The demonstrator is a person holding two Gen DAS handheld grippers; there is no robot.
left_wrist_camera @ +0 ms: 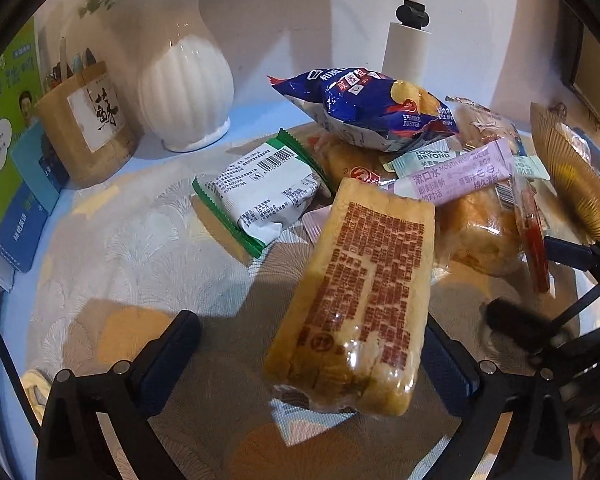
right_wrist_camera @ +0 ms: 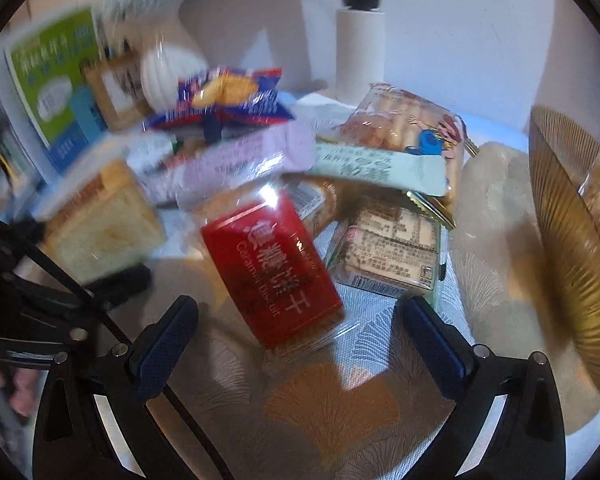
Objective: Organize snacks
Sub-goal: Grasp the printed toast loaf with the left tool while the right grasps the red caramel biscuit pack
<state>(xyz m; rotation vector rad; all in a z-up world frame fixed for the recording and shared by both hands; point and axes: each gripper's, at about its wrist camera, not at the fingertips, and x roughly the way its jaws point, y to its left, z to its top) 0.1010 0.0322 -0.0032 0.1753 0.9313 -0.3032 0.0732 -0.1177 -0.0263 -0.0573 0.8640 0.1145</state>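
The one relation that matters is seen in the right wrist view: the red plastic-wrapped caramel biscuit pack [right_wrist_camera: 270, 276] lies directly ahead of the right gripper [right_wrist_camera: 296, 328], between the spread fingers and slightly left of centre, its long axis running from far left to near right, oblique to the line on which the jaws would close. The right gripper is held wide open and nothing is gripped. It is judged the nearer tool for this pack.

In the left wrist view the clear-wrapped loaf of sliced toast with brown printing [left_wrist_camera: 356, 300] lies between the fingers of the left gripper [left_wrist_camera: 312, 344], its long axis running near to far; the jaws stand wide apart, and contact with the right finger cannot be told.

Farther off, a crinkled blue foil crisp bag [left_wrist_camera: 364, 108] is piled on soft bread rolls, with a lilac mouthwash sachet [left_wrist_camera: 452, 178] and a green-edged white wafer packet [left_wrist_camera: 264, 192] beside it. At the right a ribbed golden bowl [right_wrist_camera: 572, 232] stands tilted. The films look slippery and the bread crushable. A fan-patterned tablecloth [left_wrist_camera: 132, 240] is spread beneath.
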